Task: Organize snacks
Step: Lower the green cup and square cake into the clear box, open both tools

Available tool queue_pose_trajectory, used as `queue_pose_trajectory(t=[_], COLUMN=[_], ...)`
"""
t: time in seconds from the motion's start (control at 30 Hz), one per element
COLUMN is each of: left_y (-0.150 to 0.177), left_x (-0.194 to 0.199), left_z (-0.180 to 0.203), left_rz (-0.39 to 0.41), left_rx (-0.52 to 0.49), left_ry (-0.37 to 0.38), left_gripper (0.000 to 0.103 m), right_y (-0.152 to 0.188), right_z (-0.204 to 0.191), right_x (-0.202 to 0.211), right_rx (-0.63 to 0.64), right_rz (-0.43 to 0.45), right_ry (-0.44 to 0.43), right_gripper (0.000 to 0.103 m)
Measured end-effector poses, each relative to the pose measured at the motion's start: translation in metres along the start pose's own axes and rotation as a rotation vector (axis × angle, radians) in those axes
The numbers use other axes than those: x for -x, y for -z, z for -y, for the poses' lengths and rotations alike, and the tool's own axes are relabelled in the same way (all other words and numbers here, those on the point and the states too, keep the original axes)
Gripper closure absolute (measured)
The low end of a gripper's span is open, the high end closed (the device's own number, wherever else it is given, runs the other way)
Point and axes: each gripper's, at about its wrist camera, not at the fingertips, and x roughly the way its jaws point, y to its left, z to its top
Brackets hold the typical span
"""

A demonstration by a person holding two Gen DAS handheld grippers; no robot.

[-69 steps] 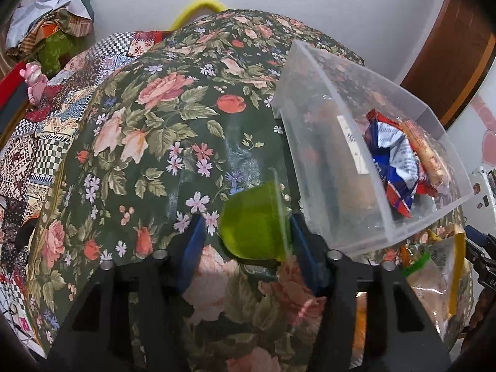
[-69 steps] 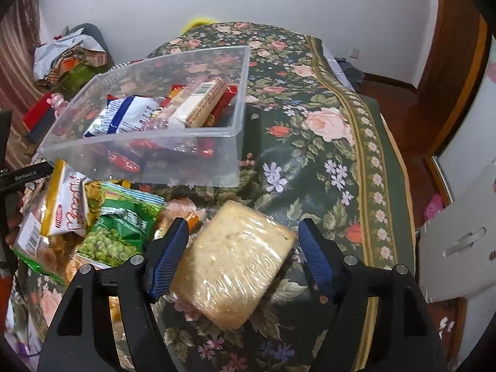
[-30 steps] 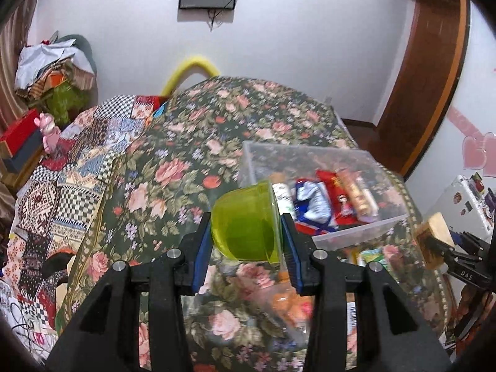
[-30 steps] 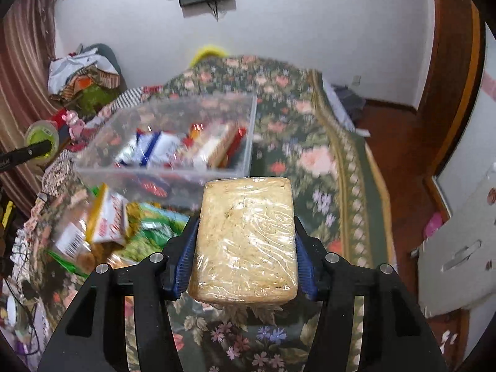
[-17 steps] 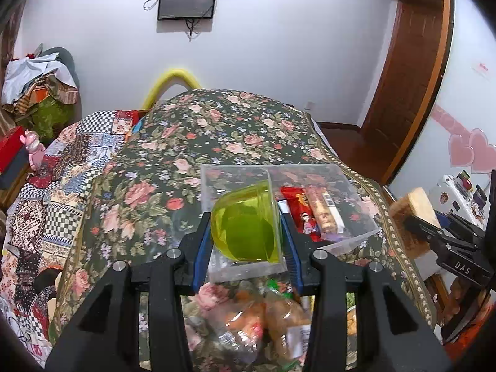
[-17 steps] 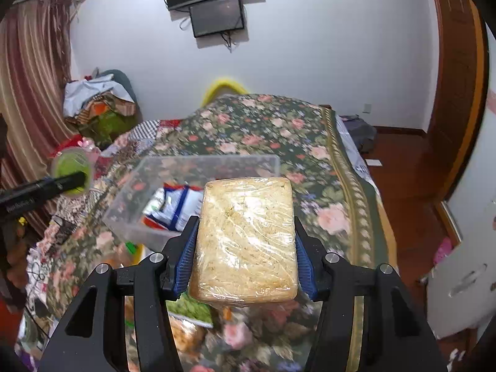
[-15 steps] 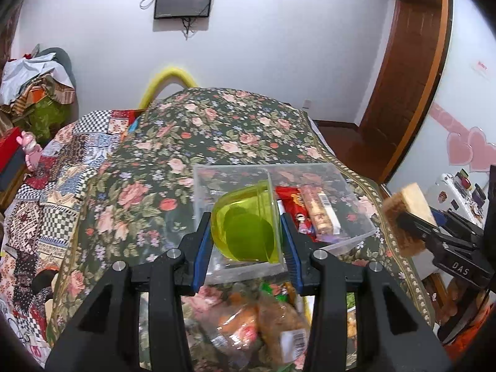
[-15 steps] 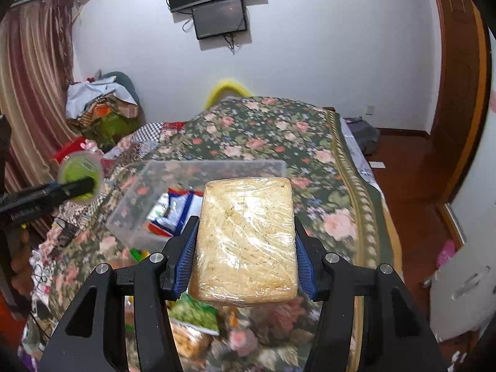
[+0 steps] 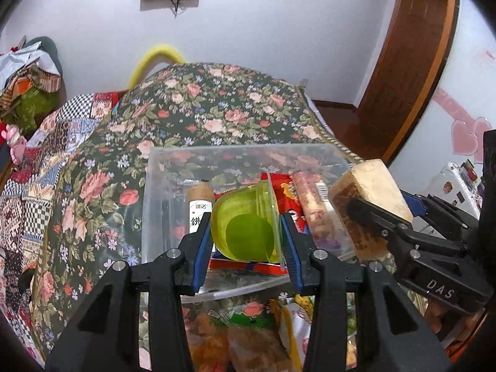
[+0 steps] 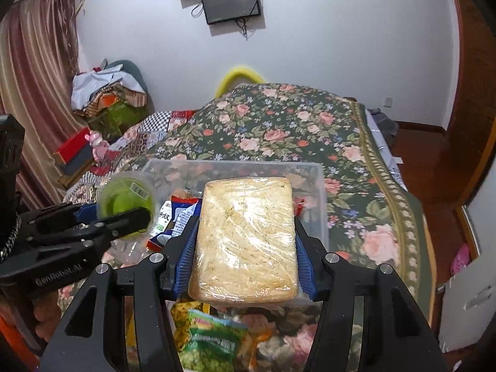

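My left gripper (image 9: 246, 235) clamps the green cup (image 9: 248, 223) and my right gripper (image 10: 245, 248) the wrapped cake (image 10: 246, 238), both held above the clear bin (image 9: 161, 167), judged ready for dropping in

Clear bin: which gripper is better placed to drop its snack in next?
Probably left. The left gripper holds its green cup over the bin, whereas the right gripper's wrapped block hangs at the bin's near right edge.
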Motion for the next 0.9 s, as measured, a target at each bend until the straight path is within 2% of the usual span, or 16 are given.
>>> queue_pose_trajectory(t=[0.23,0.37,0.63,0.9], left_y=[0.006,0.009,0.006,0.02], left_x=[-0.018,-0.024,0.0,0.039], left_z=[-0.021,-0.029,-0.023,-0.017], left_rz=[-0.05,-0.086,-0.031,-0.003], left_rx=[0.051,0.082,0.042,-0.002], left_ry=[-0.031,-0.013,-0.021,-0.03], left_gripper=[0.061,0.061,0.059,0.054], right_y=[0.001,0.0,-0.002,0.008], right_z=[-0.009,-0.009,-0.014,-0.019], right_x=[-0.027,-0.032,-0.016,0.023], right_rx=[0.017,0.0,0.045,0.071], right_rz=[-0.055,-0.069,-0.047,-0.013], right_ry=[-0.028,-0.032,0.009,0.024], right_gripper=[0.051,0.051,0.05,0.045])
